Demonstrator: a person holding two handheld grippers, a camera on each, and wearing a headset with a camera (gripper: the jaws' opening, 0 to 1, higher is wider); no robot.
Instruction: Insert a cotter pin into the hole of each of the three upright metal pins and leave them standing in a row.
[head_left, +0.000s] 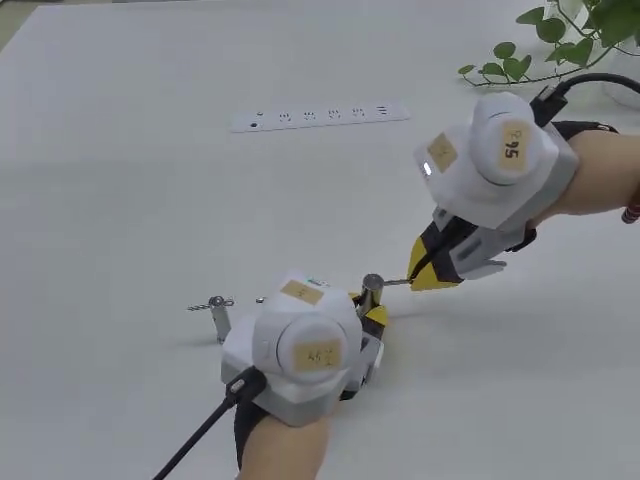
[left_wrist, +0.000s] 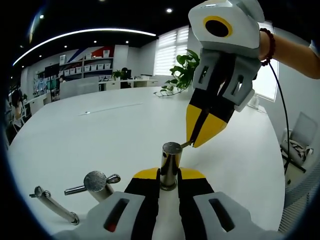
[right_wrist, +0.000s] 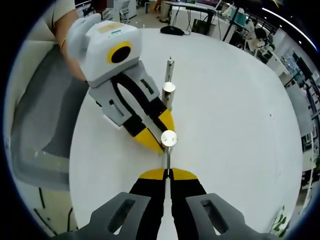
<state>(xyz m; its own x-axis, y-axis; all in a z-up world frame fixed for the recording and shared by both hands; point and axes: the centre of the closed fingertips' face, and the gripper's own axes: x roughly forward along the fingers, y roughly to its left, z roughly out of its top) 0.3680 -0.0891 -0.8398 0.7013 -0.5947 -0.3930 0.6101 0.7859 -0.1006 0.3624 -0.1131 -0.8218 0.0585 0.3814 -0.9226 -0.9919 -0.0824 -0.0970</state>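
Observation:
My left gripper (head_left: 372, 315) (left_wrist: 170, 172) is shut on an upright metal pin (head_left: 371, 292) (left_wrist: 170, 162) that stands on the white table. My right gripper (head_left: 415, 280) (right_wrist: 168, 172) is shut on a thin cotter pin (right_wrist: 167, 160) (left_wrist: 186, 144). That cotter pin lies level, and its tip is at the upper part of the held metal pin (right_wrist: 169, 138). To the left stands a second metal pin (head_left: 220, 320) (left_wrist: 54, 206) with a cotter pin (head_left: 208, 304) through it. A third metal pin (left_wrist: 97, 182) (right_wrist: 168, 94), also with a cotter pin through it, stands just beside my left gripper.
A white power strip (head_left: 320, 116) lies at the far side of the table (head_left: 120, 200). A green plant (head_left: 570, 35) is at the far right corner. A black cable (head_left: 200, 430) trails from my left gripper toward the near edge.

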